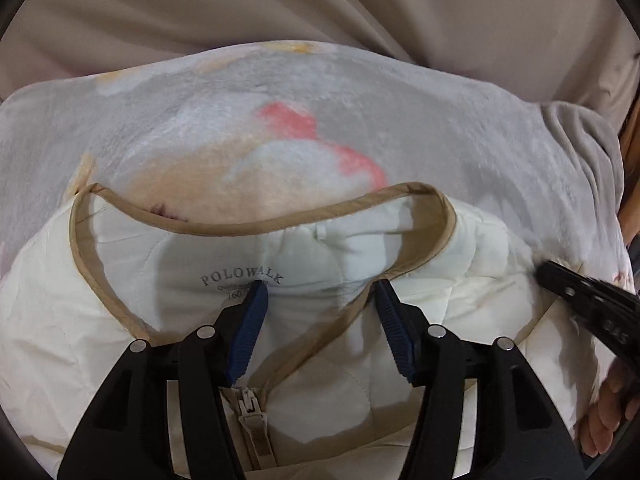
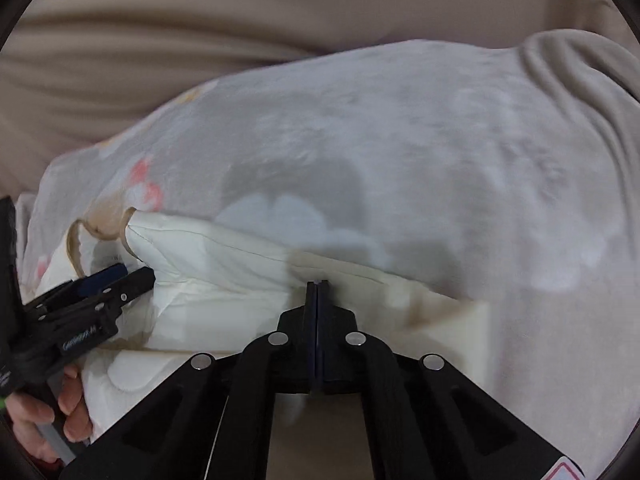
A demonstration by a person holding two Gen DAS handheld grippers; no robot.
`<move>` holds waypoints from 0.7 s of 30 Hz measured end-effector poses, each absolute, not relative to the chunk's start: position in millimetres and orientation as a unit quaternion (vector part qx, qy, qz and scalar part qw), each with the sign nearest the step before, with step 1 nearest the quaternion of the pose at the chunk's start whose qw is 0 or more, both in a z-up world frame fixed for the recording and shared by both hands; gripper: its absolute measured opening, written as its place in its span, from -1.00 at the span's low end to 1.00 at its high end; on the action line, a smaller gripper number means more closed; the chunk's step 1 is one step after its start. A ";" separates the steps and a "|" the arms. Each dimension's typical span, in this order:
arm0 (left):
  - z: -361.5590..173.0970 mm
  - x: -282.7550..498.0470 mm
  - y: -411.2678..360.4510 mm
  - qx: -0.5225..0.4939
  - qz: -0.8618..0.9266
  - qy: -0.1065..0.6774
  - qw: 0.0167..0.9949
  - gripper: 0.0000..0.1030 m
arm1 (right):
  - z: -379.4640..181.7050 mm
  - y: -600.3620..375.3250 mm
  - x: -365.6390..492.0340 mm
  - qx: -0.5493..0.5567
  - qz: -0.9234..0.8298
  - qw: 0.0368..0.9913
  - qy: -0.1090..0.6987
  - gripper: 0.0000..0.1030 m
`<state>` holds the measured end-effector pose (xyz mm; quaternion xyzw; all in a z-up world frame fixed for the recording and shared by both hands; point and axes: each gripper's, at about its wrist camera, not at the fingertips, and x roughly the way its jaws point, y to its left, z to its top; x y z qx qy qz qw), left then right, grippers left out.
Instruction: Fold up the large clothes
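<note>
While the left tongs [image 1: 320, 292] stand apart with nothing pinched between their blue pads [image 1: 246, 332], they hover over the neck opening of a cream quilted jacket [image 1: 80, 320], one pad over the printed label [image 1: 242, 278] inside the collar and the other just beside the tan binding [image 1: 256, 229] that runs along the collar's edge. Below them, between the black fingers, the jacket's beige zipper pull [image 1: 250, 398] lies at the top of a closed zip. The right tongs [image 2: 317, 284] are pressed fully together, their tips at the upper edge of the jacket's folded cream cloth; whether any cloth is caught between them cannot be told from these views. In the right wrist view the left tool shows at the left edge, held by a hand [image 2: 48, 412] whose fingers wrap its handle; in the left wrist view the right tool's black tip [image 1: 580, 292] enters from the right edge above another hand [image 1: 608, 412]. The jacket lies spread on a pale grey fleece blanket [image 1: 400, 112] printed with pink, peach and white shapes, its collar toward the far side. The blanket bunches into folds at its right end. Beyond it stretches a plain beige sheet [image 1: 320, 0] with soft creases
</note>
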<state>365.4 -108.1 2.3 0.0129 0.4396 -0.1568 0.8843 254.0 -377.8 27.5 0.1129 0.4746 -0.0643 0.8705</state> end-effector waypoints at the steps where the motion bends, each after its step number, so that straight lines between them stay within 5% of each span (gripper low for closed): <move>1: 3.6 365.4 -105.6 0.003 -0.153 0.437 0.887 0.07 | 32.3 -376.7 247.9 0.117 -0.054 0.874 0.469 -0.84; 7: 27.2 341.2 -44.5 -0.028 -0.107 0.419 0.901 0.04 | 19.4 -362.7 238.4 0.013 -0.090 0.864 0.496 -1.00; 10: 47.0 309.3 26.6 -0.054 -0.098 0.405 0.908 0.17 | 49.6 -354.1 210.4 0.011 -0.106 0.878 0.466 -0.73; 13: 59.4 267.7 112.1 -0.083 -0.042 0.382 0.919 0.37 | 70.4 -329.1 173.3 0.009 -0.058 0.892 0.449 -0.72; 21: 46.6 160.6 335.9 -0.231 0.142 0.338 0.901 0.49 | 66.8 -224.7 85.9 0.009 0.071 0.886 0.459 -0.64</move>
